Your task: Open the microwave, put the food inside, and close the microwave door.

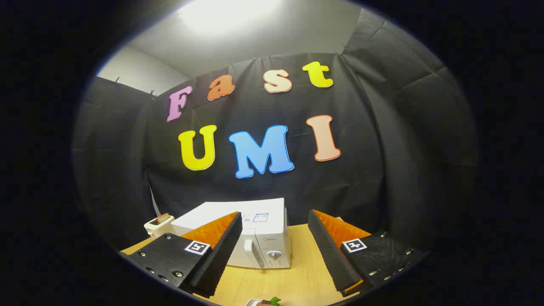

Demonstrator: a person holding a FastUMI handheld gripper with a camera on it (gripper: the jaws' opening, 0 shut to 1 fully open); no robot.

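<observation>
Beyond our fingertips, low in the centre of the frame, the white microwave [255, 231] sits on the wooden table [304, 272] with its door closed. Our gripper [276, 255] has its fingers spread wide with nothing between them, and the microwave's right front shows in the gap. We see a pale vertical door handle [254, 252] just left of a round dial [275, 254]; that handle is where we should take hold. We judge the oven heavy and rigid enough to stay put under a steady pull, though a smooth plastic bar could slip from the pads, so we would close squarely around its middle and swing along the door's arc.

At the very bottom centre, near us and below the fingers, a small white dish of food [263, 302] peeks in; we cannot tell what it holds beyond a green sprig. It looks light, and we would grip the rim gently, keeping it level.

Left of the microwave stands a cream toaster [158, 224].
</observation>
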